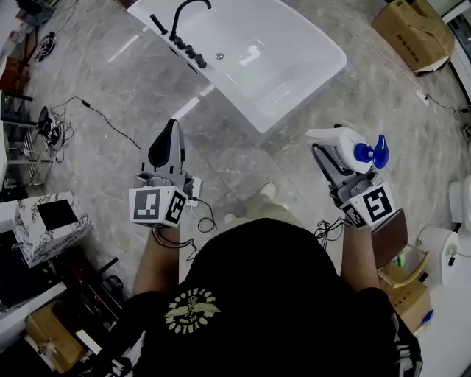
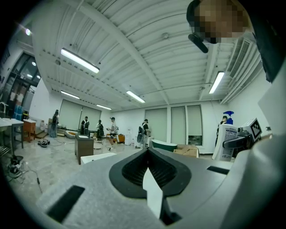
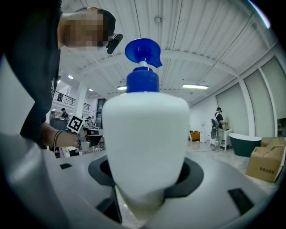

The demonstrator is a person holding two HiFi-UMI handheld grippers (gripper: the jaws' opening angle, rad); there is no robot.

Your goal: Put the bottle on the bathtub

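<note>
A white bottle with a blue pump top (image 1: 352, 149) is held in my right gripper (image 1: 333, 158), which is shut on it, well above the floor at the right of the head view. In the right gripper view the bottle (image 3: 145, 134) fills the middle, its blue pump (image 3: 142, 60) upward. The white bathtub (image 1: 254, 53) with a black tap (image 1: 184, 13) stands ahead on the floor, apart from both grippers. My left gripper (image 1: 168, 143) is shut with nothing in it; its jaws meet in the left gripper view (image 2: 148, 167). The bottle (image 2: 226, 138) also shows there at the right.
Cardboard boxes (image 1: 413, 31) lie at the back right. A marble-patterned box (image 1: 45, 224) and cables (image 1: 96, 114) are on the floor at the left. A wooden box (image 1: 403, 276) and a white stool (image 1: 441, 254) stand at the right. Several people (image 2: 98, 129) stand far across the hall.
</note>
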